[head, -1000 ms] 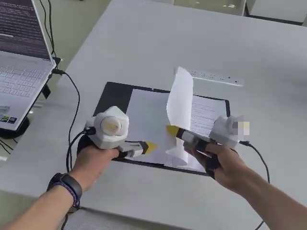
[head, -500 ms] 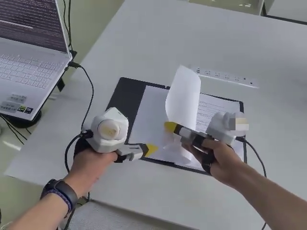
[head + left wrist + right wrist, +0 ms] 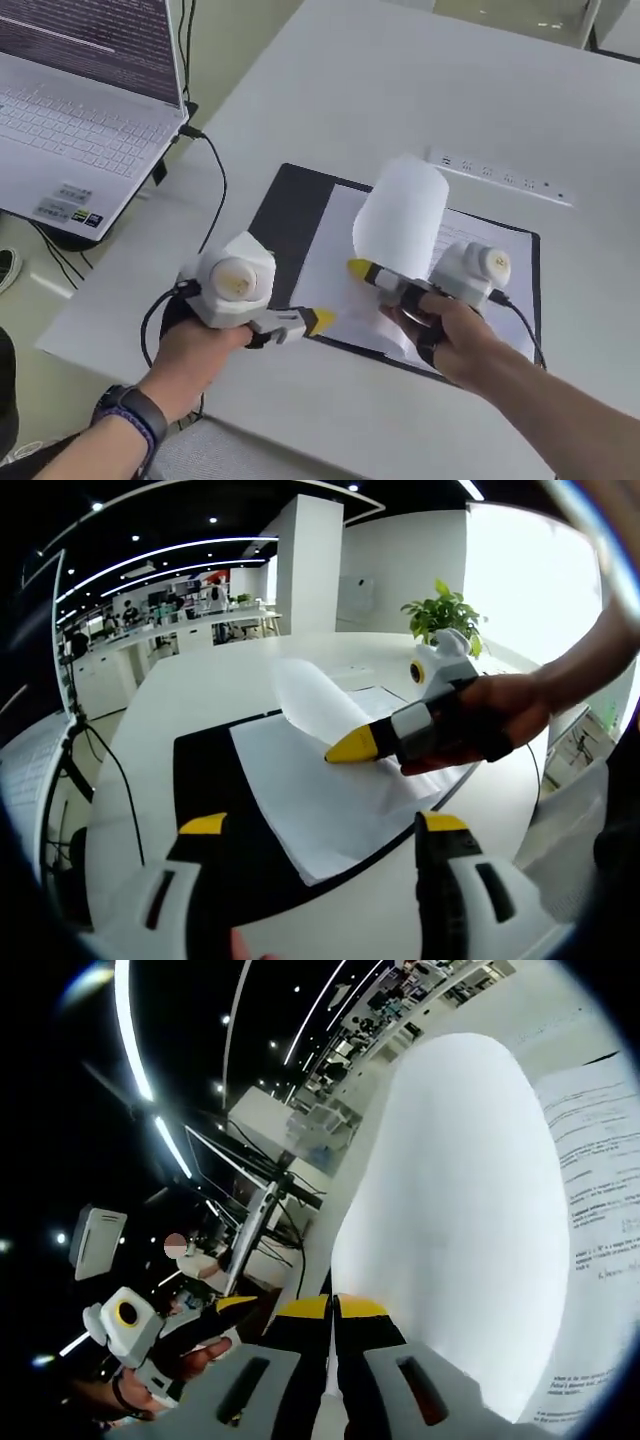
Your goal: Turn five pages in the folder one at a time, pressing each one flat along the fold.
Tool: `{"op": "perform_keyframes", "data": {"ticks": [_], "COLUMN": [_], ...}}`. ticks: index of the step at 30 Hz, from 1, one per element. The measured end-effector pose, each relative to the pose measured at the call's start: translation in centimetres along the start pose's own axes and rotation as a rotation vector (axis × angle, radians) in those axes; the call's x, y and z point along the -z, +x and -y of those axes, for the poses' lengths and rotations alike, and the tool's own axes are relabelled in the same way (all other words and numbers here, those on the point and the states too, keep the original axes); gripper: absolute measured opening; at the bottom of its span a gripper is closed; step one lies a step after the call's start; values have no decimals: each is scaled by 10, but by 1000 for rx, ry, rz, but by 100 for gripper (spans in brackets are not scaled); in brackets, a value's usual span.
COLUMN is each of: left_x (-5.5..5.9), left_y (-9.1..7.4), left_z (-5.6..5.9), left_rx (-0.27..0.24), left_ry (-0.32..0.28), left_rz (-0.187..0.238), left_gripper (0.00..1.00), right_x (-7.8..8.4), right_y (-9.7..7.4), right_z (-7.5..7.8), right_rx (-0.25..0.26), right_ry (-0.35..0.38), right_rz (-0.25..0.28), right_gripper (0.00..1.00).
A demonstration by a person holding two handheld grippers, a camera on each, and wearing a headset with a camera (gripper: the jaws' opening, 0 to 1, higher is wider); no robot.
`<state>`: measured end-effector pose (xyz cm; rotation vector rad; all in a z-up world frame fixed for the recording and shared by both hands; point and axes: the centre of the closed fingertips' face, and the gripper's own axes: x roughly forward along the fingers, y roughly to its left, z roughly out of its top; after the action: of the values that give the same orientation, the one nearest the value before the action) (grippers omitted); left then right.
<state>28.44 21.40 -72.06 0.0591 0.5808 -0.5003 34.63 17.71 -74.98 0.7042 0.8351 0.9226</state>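
- Black folder (image 3: 285, 215) lies open on the counter (image 3: 400, 90), at twelve o'clock from our hands.
- Our right gripper (image 3: 362, 271) has its jaws pinched on one white page (image 3: 400, 215), which arches up mid-turn, leaning toward nine o'clock.
- Our left gripper (image 3: 318, 321) hovers at the folder's near edge, jaws apart and empty.
- We judge this page not yet pressed flat; we cannot tell how many are done.

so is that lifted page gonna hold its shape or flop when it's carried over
Probably floppy: the page curls over above the right gripper pinching its lower edge. Likely very light, since a pinch at one spot holds it up. It may crease or tear if pulled hard against the folder.
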Motion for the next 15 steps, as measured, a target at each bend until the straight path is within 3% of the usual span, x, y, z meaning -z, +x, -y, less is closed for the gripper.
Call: {"op": "perform_keyframes", "data": {"ticks": [15], "left_x": [16], "left_y": [-10], "left_z": [-11], "left_rx": [-32], "left_ry": [-50], "left_rz": [-3], "left_gripper": [73], "right_x": [30], "right_y": [45], "right_z": [10], "right_rx": [34], "right_ry": [24], "right_rz": [-105], "right_gripper": [0]}}
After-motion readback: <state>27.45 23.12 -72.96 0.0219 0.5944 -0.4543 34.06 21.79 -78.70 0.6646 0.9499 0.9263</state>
